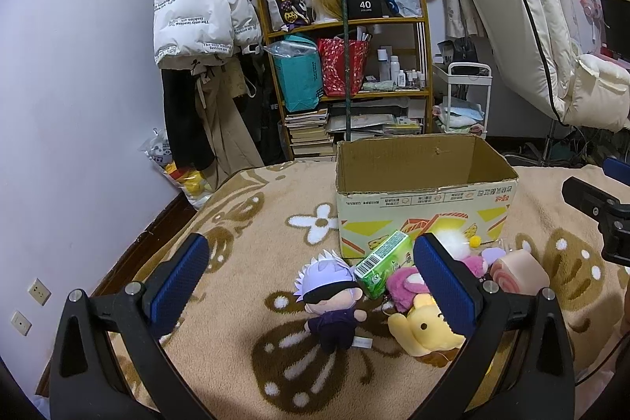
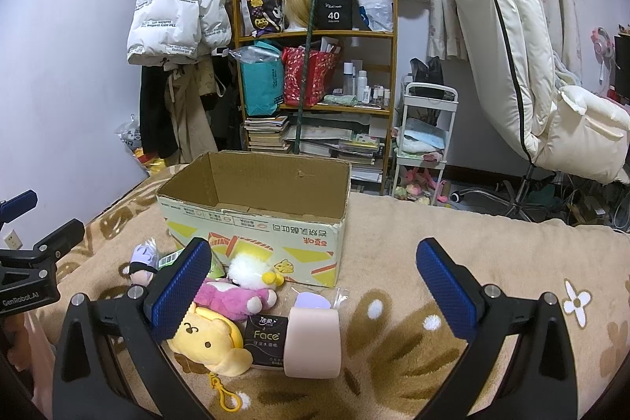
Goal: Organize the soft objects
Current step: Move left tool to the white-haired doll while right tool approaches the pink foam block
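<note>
An open, empty cardboard box (image 1: 425,207) (image 2: 256,227) stands on the beige blanket. In front of it lies a pile of soft things: a white-haired doll in dark clothes (image 1: 332,306) (image 2: 142,264), a green tissue pack (image 1: 384,262), a yellow plush (image 1: 425,335) (image 2: 208,339), a pink plush (image 1: 405,286) (image 2: 232,296), a white fluffy plush (image 2: 250,270), a black Face tissue pack (image 2: 265,339) and a pink roll-cake squishy (image 1: 519,270) (image 2: 313,343). My left gripper (image 1: 311,278) is open above the doll. My right gripper (image 2: 313,282) is open above the squishy.
The blanket-covered surface (image 2: 453,243) ends behind the box. Beyond it stand a cluttered shelf (image 1: 346,65), hanging coats (image 1: 197,10), a white trolley (image 2: 425,140) and a cream chair (image 2: 523,65). A wall runs along the left.
</note>
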Tool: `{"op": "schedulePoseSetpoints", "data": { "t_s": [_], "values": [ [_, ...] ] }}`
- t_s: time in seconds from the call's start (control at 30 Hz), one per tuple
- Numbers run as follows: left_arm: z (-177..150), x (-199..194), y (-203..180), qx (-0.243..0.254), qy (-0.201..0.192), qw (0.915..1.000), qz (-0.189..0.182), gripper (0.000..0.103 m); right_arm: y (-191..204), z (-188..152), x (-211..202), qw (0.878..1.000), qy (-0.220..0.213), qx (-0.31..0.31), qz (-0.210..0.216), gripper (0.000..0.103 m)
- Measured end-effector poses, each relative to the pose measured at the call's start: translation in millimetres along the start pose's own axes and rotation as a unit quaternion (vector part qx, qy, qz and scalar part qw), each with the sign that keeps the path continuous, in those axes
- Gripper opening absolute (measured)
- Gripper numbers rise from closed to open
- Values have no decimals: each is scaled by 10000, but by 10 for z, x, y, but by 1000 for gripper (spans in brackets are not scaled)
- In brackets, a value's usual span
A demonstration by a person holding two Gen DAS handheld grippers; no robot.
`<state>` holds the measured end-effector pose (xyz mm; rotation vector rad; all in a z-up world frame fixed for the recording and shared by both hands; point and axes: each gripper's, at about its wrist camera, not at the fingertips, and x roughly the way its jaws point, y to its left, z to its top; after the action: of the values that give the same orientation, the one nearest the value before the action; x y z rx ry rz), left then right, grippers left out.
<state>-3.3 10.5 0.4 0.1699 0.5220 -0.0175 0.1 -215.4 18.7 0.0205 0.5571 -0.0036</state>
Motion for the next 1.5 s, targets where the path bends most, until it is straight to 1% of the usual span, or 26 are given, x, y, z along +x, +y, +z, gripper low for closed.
{"op": "schedulePoseSetpoints", "data": {
  "t_s": [0.83,0.97,1.03,1.23,1.37,1.5],
  "values": [
    [-46,55,36,-7,80,9999,64,102,-2,3,4,10000,11,26,4,103],
    [-42,76,28,-3,147,9999,86,102,-5,-1,6,10000,21,19,13,103],
    [-41,128,43,-17,286,9994,176,102,-4,-2,10,10000,28,-1,2,103],
    [5,347,155,-322,746,9967,74,102,29,2,113,9996,253,-39,81,103],
    [61,524,236,-511,1006,9936,85,102,47,-9,262,9992,363,77,130,103],
    [103,811,293,-601,1417,9881,57,102,23,15,417,9978,578,248,197,103]
  ]
}}
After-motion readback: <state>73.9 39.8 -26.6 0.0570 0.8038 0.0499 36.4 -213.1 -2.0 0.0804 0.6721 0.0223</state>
